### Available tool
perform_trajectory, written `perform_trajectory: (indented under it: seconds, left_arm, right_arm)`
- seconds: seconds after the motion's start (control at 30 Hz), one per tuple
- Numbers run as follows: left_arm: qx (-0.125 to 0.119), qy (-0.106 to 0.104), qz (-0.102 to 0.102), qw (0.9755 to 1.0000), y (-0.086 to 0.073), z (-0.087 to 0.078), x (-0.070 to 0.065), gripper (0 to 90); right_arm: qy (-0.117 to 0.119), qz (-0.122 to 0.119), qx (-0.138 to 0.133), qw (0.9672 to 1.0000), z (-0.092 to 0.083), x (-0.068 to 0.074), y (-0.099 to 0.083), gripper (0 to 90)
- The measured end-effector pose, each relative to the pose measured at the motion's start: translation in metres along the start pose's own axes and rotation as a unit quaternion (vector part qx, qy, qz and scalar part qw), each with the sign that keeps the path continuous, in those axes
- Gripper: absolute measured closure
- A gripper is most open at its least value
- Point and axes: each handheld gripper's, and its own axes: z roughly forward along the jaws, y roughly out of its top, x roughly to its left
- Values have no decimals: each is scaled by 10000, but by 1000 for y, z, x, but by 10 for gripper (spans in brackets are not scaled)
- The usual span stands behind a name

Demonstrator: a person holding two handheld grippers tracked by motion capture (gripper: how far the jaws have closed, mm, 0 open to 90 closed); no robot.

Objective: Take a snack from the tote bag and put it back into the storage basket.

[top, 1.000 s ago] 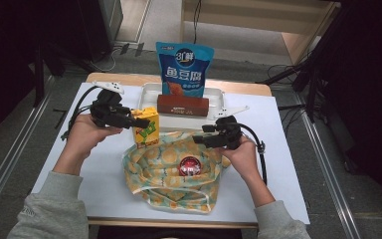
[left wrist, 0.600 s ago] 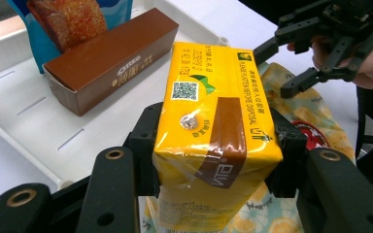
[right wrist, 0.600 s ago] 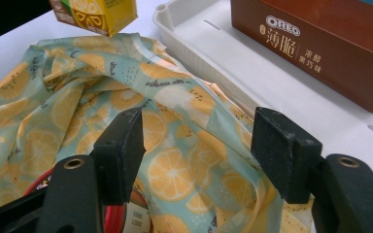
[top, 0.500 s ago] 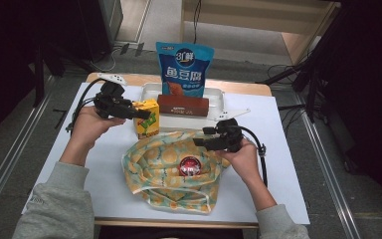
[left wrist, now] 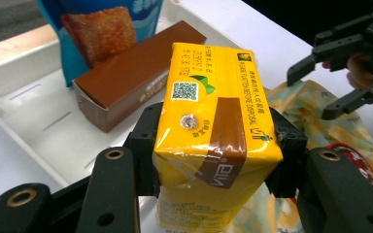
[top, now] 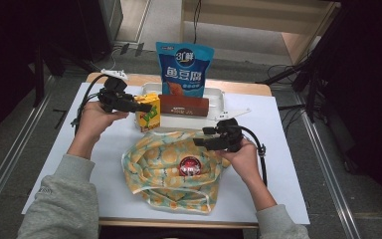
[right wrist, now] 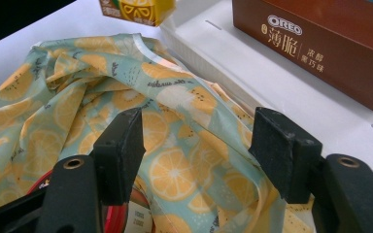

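Your left tool point(top: 138, 106) grips the yellow carton point(top: 148, 113) by its two sides, pads pressed against it, and holds it off the worktop point(top: 278, 164) at the near left corner of the white tray point(top: 218, 97). In the tray a brown box point(top: 184, 105) lies in front of a blue bag point(top: 184, 68) standing upright. Your right tool point(top: 201, 136) has its jaws wide with nothing between them, hovering over the far right edge of the lemon-print bag point(top: 154, 164), where a red can point(top: 189, 166) lies in the folds.

A lab-like recording room: white table point(top: 288, 164), trailing floor cables point(top: 283, 74), dark stands around.
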Motion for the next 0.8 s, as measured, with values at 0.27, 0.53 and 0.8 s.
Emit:
perform_trajectory:
  seconds: [0.27,0.53,0.8]
  left_arm:
    - [-29,111,24,9999,1,11,10,510]
    - [-30,244,21,9997,0,23,16,510]
    - [-251,394,125,9988,-1,30,22,510]
  right_arm:
    - [8,-35,11,10000,2,0,0,370]
    - [-7,-13,25,10000,2,0,0,371]
    - [-7,-3,20,10000,1,0,0,371]
